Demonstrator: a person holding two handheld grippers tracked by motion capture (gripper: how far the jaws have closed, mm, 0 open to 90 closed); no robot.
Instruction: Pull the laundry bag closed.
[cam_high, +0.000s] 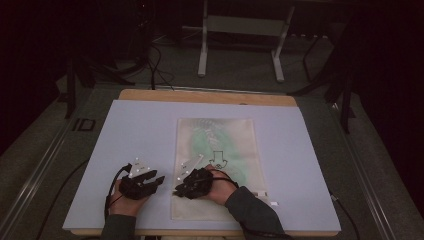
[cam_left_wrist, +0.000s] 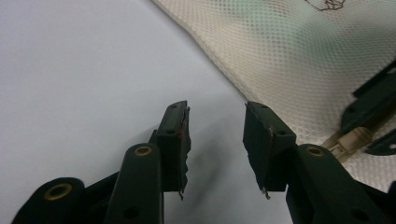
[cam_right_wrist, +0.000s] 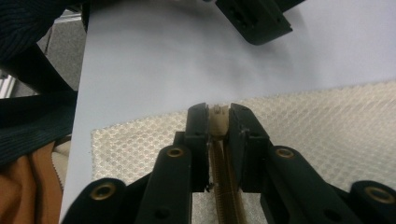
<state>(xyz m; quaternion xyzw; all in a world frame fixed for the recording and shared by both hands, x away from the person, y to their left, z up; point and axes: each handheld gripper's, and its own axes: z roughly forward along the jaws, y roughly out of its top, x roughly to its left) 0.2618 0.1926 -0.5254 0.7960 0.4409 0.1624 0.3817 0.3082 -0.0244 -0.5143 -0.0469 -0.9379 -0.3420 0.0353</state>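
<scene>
Mesh bag (cam_high: 216, 165) lengthwise away from person

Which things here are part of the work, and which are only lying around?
Part of the work:
- mesh bag
- its zipper pull, pinched between the fingers of the right gripper
- left gripper, open over the bare sheet beside the bag

Only lying around:
- white frame on the floor behind the table
- cables on the floor

Wooden table (cam_high: 150, 95): blue-grey mat (cam_high: 135, 130), mesh bag (cam_high: 240, 135).
</scene>
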